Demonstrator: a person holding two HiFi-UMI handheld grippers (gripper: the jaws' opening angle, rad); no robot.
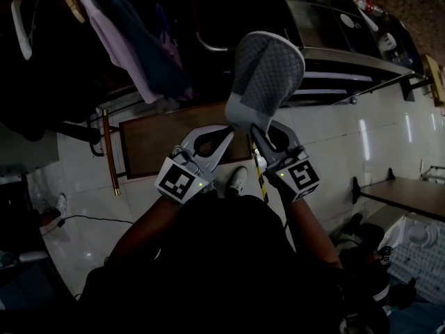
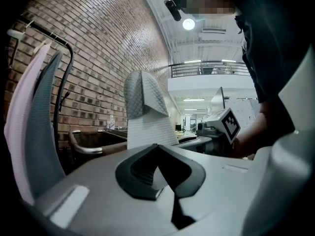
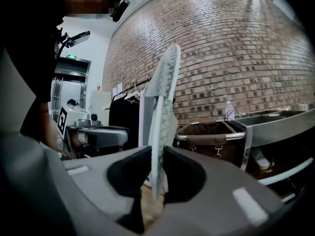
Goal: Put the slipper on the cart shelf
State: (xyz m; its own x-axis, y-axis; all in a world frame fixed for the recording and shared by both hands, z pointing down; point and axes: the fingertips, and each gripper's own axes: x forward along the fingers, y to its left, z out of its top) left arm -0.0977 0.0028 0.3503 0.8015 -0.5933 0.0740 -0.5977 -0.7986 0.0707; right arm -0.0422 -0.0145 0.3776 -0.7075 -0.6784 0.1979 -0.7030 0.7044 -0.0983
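Grey slipper (image 1: 268, 68) upright, pinched between my right gripper's (image 1: 256, 133) fingers; left gripper's (image 1: 227, 136) fingers pressed together beside its heel.

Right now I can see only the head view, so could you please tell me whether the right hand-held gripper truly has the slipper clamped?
Observer: Yes. In the right gripper view the slipper stands edge-on between the dark pads of the right hand-held gripper, with the jaws closed on it.
Operator: Thank you. And the left one?
Observer: In the left gripper view the left hand-held gripper has its jaws together at the slipper's lower edge, and a pale sliver appears pinched between them.
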